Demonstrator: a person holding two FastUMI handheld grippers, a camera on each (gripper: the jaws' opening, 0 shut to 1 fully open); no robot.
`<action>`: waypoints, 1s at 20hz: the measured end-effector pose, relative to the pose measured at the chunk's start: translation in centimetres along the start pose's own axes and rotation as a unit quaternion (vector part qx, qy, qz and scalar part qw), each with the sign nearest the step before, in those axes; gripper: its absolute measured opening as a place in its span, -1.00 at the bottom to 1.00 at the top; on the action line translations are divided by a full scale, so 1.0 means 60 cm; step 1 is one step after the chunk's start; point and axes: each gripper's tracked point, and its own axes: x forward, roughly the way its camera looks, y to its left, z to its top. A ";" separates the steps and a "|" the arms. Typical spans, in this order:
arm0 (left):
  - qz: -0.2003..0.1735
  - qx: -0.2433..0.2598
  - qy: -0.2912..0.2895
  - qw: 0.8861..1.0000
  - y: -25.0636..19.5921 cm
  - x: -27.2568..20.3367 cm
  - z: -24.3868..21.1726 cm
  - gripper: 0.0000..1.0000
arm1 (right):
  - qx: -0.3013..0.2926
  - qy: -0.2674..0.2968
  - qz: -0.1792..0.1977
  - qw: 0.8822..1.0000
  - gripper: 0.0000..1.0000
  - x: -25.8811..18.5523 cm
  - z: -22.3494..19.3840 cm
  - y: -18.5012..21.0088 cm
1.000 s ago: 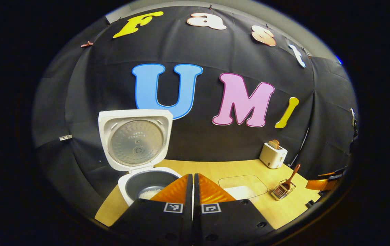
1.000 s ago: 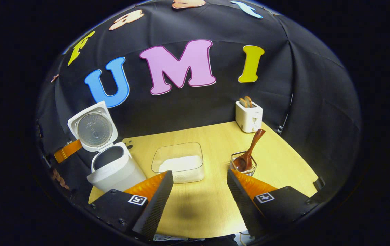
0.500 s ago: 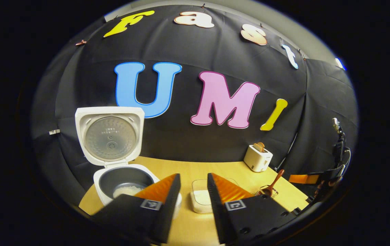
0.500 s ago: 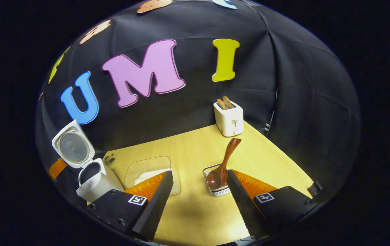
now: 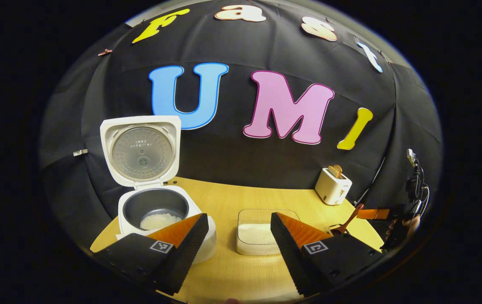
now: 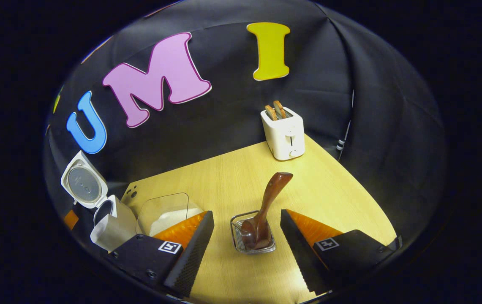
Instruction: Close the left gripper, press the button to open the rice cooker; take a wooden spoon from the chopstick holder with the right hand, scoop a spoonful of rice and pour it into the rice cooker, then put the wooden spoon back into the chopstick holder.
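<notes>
My left gripper hangs with its jaws spread wide and nothing between them, above the near edge of the table. By the table's left edge stands the rice cooker, lid upright and a little rice lying in the dark pot; the button step looks done. Just right of it, near the middle of the table, sits the clear tub of rice. Further right, my right gripper is wide open and holds nothing, lined up on the wire chopstick holder, which stands between its fingers but apart from both. The wooden spoon rests bowl-down in the holder, its handle leaning up toward the toaster at the far right corner. I judge the spoon pickup is the step in hand: next I must reach forward to the handle and close on it, then lift it straight out without tipping the holder.
</notes>
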 end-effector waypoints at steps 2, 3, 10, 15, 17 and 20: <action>-0.007 0.004 0.003 1.000 -0.006 -0.003 0.000 0.92 | -0.004 0.004 -0.007 1.000 0.97 0.027 0.002 -0.014; -0.010 0.009 0.004 1.000 -0.006 -0.001 0.002 0.92 | -0.002 0.003 -0.011 1.000 0.97 0.040 0.004 -0.019; 0.001 0.028 0.030 0.999 0.040 0.000 -0.001 0.92 | 0.037 0.029 -0.021 0.999 0.97 0.126 -0.018 -0.038; 0.014 0.045 0.048 0.998 0.060 -0.007 -0.011 0.92 | 0.062 0.041 -0.016 0.997 0.97 0.179 -0.024 -0.042; 0.015 0.050 0.053 0.997 0.062 -0.006 -0.016 0.92 | 0.069 0.041 -0.006 0.997 0.93 0.192 -0.025 -0.036; 0.014 0.054 0.059 0.997 0.058 -0.004 -0.022 0.92 | 0.072 0.054 0.003 0.996 0.56 0.205 -0.038 -0.032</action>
